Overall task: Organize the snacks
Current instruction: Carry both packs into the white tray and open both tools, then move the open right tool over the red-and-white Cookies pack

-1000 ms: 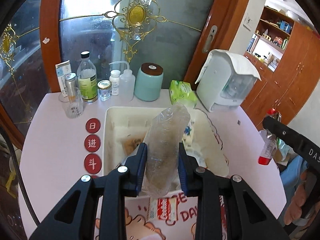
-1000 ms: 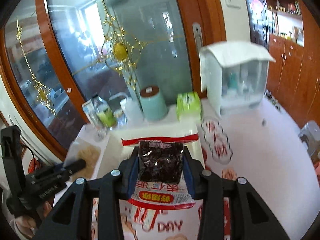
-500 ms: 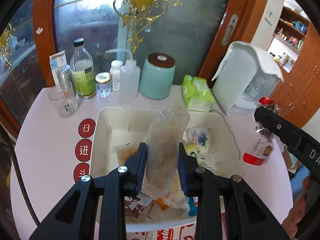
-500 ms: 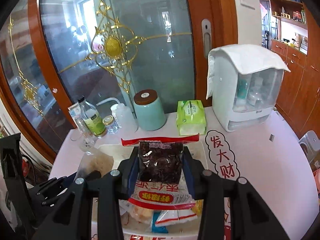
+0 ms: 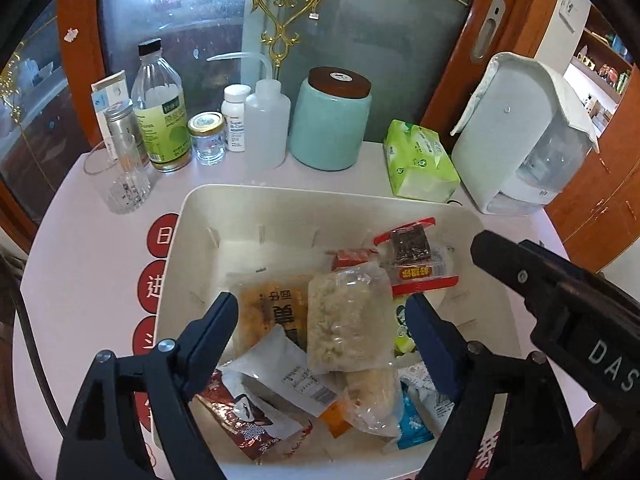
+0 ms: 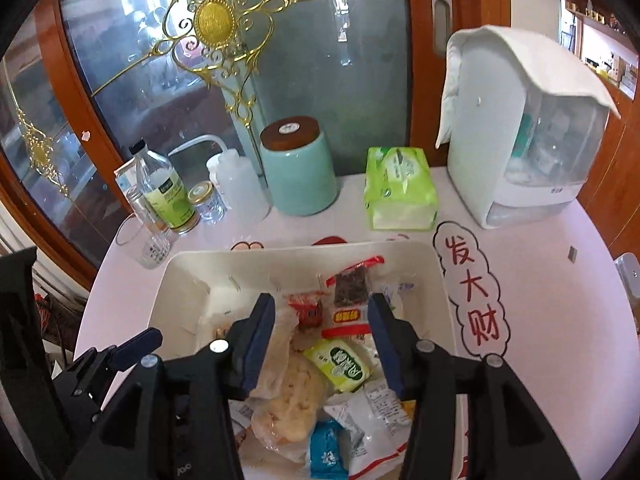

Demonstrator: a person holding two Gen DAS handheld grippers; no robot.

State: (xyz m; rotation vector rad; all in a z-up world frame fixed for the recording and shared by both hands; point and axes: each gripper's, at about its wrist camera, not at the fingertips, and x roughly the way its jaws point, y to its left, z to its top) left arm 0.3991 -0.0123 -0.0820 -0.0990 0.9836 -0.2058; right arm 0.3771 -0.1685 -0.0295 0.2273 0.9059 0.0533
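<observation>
Snacks (image 5: 348, 320) overlap in bin (image 5: 280, 208), lower ones hidden

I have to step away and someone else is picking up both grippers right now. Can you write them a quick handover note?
Left gripper: open, empty, above the white bin.
Right gripper: open, empty, above the same bin.
Clear puffed-snack bag and red-edged dark snack packet both lie in the bin on the other packets.
Done: those two are in.
Left: no loose snacks show on the table; check outside these views.

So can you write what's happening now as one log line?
left gripper: open | right gripper: open | clear snack bag, red-edged snack pack: in white bin
</observation>
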